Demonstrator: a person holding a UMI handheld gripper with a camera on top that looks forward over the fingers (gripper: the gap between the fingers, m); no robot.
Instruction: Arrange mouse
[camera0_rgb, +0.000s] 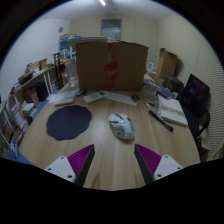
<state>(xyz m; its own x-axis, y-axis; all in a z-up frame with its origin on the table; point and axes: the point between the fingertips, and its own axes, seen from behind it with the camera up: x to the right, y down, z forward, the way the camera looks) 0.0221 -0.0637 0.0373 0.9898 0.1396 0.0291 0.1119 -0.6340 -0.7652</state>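
A grey-white mouse (121, 126) lies on the wooden table (100, 150), just ahead of my fingers and slightly right of centre. A round dark blue mouse mat (68, 122) lies to the left of the mouse, apart from it. My gripper (114, 160) is open and empty, its two fingers with purple pads (80, 158) spread wide over bare table short of the mouse.
A large cardboard box (110, 65) stands at the far side of the table. Papers (98, 96) lie in front of it. A black pen (160, 120) and a book (174, 110) lie to the right. Shelves (30, 90) stand on the left, a black chair (196, 100) on the right.
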